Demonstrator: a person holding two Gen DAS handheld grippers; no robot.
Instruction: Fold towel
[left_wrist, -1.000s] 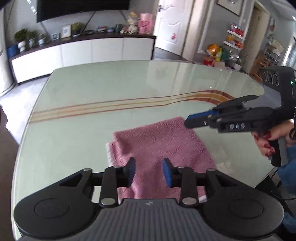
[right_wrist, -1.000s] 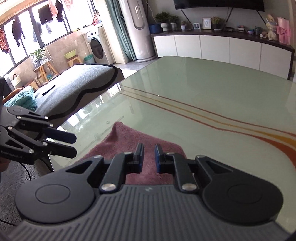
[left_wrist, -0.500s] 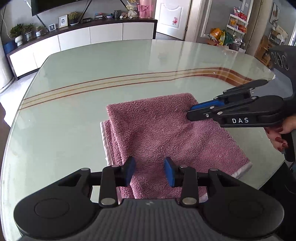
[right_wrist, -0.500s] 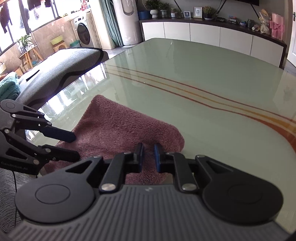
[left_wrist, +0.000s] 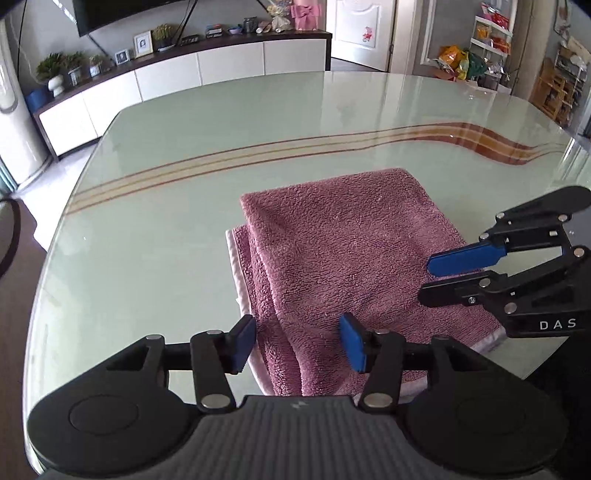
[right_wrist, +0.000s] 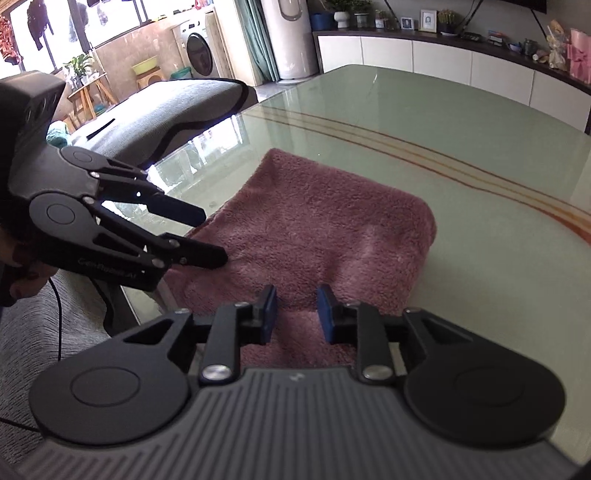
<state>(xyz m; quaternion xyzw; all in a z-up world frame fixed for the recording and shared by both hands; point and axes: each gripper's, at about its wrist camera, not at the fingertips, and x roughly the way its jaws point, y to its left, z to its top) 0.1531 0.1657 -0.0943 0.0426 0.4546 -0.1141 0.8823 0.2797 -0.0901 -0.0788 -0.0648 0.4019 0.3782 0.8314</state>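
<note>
A pink towel lies folded on the glass table, near its front edge; it also shows in the right wrist view. A white hem sticks out along its left side. My left gripper is open and empty, above the towel's near left part. My right gripper is open and empty, above the towel's near right part. Each gripper shows in the other view, the right one over the towel's right edge, the left one over its left edge.
The table has curved brown and yellow stripes beyond the towel. A grey sofa stands off the table's left side. A white cabinet with plants and frames runs along the far wall.
Both grippers have pulled back toward the front edge and opened wider. The right gripper was nearly shut before. The towel now lies flat and folded.
</note>
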